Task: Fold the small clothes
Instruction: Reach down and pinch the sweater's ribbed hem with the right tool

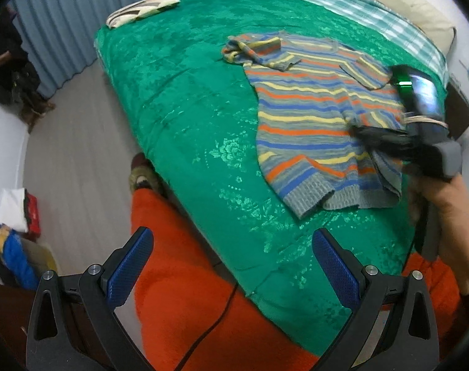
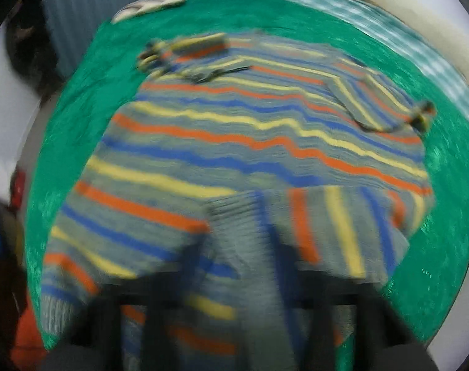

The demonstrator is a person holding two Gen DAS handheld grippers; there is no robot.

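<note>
A small striped sweater (image 1: pixel 308 117) in grey, orange, yellow and blue lies on the green bedspread (image 1: pixel 188 108). My left gripper (image 1: pixel 232 269) is open and empty, held over the bed's near edge, apart from the sweater. My right gripper (image 1: pixel 362 133) is shut on the sweater's right hem and lifts that part off the bed. The right wrist view is blurred: the sweater (image 2: pixel 234 142) fills it, and the fingers (image 2: pixel 283 262) pinch a raised fold of hem (image 2: pixel 243 247) between them.
A patterned pillow (image 1: pixel 141 10) lies at the bed's far left corner. A checked blanket (image 1: pixel 358 9) covers the far right side. My orange trousers (image 1: pixel 178 278) are against the bed's near edge. Grey floor and blue curtains are to the left.
</note>
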